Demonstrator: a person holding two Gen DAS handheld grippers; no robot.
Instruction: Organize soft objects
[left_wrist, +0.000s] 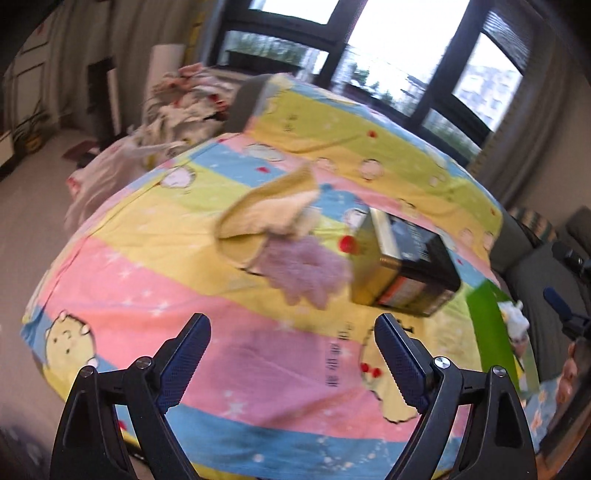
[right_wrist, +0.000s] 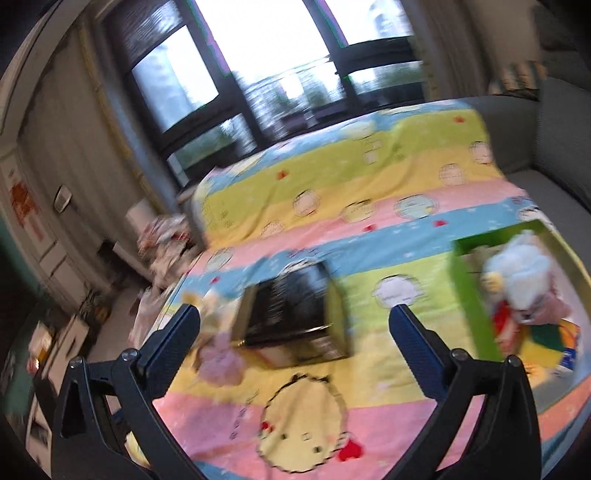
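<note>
While both the left gripper (left_wrist: 291, 354) and right gripper (right_wrist: 293, 349) hang released and empty, the near purple plush (left_wrist: 304, 271) should be pinched mid-body, then carried right to the green box (right_wrist: 469, 291).

Lit by daylight from large windows (left_wrist: 373, 48) at the far side of the room, blown out to plain white in both views. Softly and evenly lit across the striped bedsheet (left_wrist: 155, 280), with only faint shadows beside the dark box (left_wrist: 410, 266). Smeared by motion blur throughout, heaviest in the right wrist view, where the box (right_wrist: 295, 314) and the stuffed toys (right_wrist: 524, 280) lose their edges. Bent by fisheye distortion, with window frames curving and corners darkening to black.
</note>
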